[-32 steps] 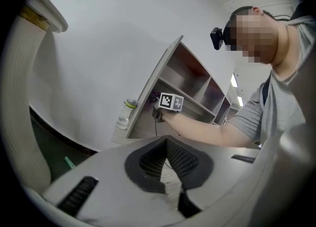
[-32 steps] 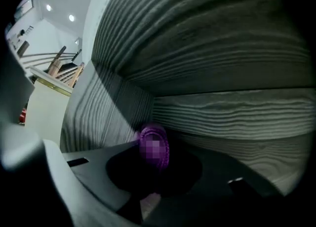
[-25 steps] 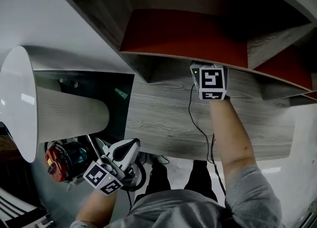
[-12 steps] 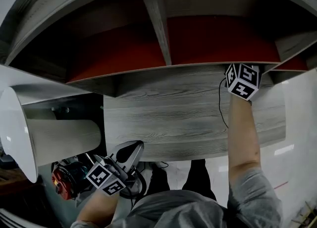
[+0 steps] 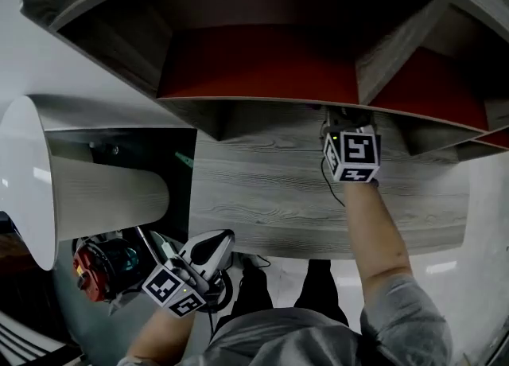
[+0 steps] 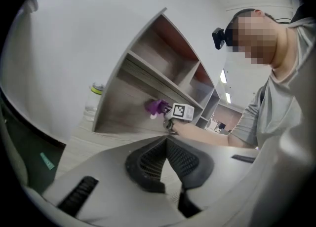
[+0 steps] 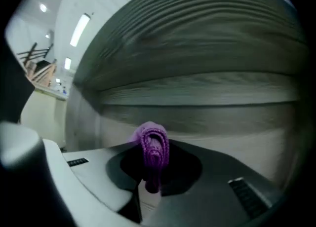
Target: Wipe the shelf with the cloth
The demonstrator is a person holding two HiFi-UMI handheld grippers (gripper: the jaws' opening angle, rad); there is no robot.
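The right gripper (image 5: 340, 122), jaws clamped on the purple knitted cloth (image 7: 154, 147), has swept back left along the grey wood-grain shelf (image 5: 262, 189), so wiping looks mid-stroke. The left gripper (image 6: 167, 144) idles low, jaws together and empty.

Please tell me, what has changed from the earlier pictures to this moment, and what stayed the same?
The right gripper, shut on the purple cloth, swept right along the grey shelf board, then came back left toward its middle. Nothing was taken or released. The left gripper stayed low in front of the shelf, shut and empty.
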